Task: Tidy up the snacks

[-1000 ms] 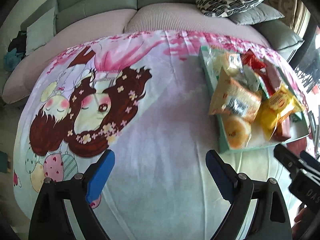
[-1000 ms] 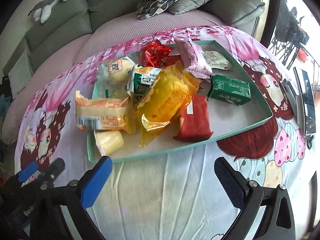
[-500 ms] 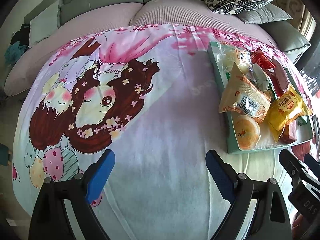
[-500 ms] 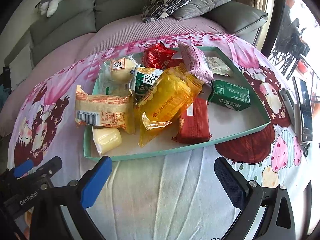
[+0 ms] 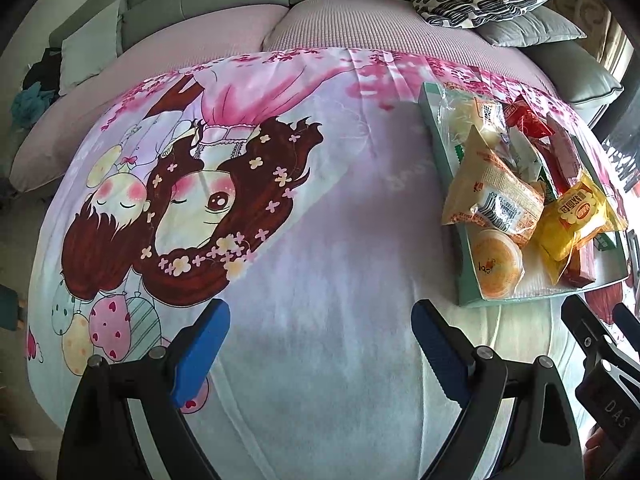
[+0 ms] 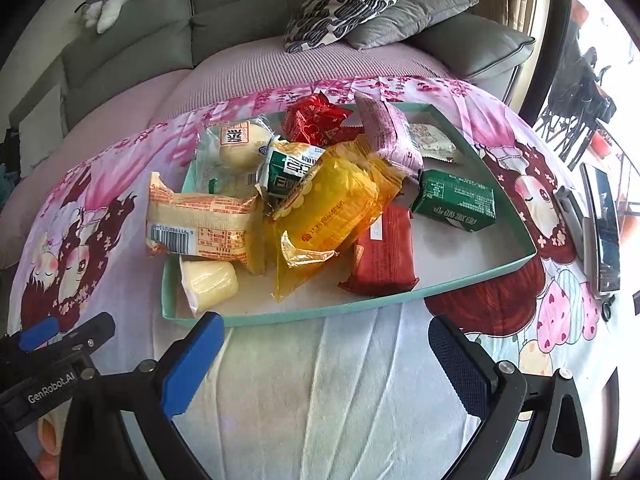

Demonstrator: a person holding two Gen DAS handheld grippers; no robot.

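Snack packets (image 6: 328,204) piled in tray (image 6: 472,276) on cloth (image 6: 320,380); sofa (image 6: 248,12) behind.

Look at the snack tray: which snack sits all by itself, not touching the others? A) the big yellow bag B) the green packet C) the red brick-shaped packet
B: the green packet lies apart on the bare floor of the tray, while the others overlap in the pile.

A matt printed cloth (image 6: 320,380), softly creased, covers the table. The tray (image 6: 460,276) looks like smooth matt card. The yellow packet (image 6: 332,208) and red packet (image 6: 384,256) are glossy crinkled plastic film. Each tool has matt black plastic arms and ribbed blue pads (image 6: 460,364). The sofa (image 6: 240,12) is smooth, leather-like.
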